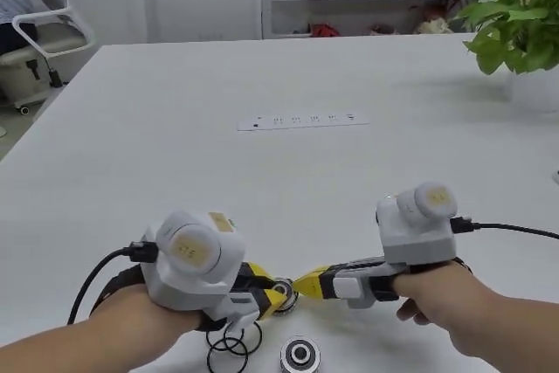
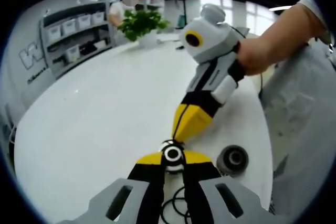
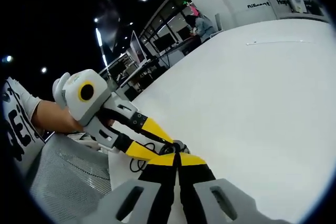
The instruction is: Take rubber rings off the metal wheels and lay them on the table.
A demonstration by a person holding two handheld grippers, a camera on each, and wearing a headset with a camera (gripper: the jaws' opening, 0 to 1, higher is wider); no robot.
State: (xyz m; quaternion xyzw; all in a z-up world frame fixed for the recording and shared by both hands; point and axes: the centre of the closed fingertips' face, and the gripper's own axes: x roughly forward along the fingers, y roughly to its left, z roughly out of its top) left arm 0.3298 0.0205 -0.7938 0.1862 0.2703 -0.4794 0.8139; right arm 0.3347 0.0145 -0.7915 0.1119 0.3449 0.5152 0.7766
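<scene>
Left gripper pinches small metal wheel with black rubber ring just above white table, as anchor. Right gripper jaws pressed together at wheel rim (ring bite unclear), likely to peel. Loose black rings on table below.

Large "W" on wall; rest illegible.

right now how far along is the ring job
Done: a few black rubber rings lie loose on the table. In hand: the left gripper clamps a metal wheel while the right gripper, jaws shut, meets its rim. Left: a second wheel lies nearby; whether it carries a ring is unclear.
</scene>
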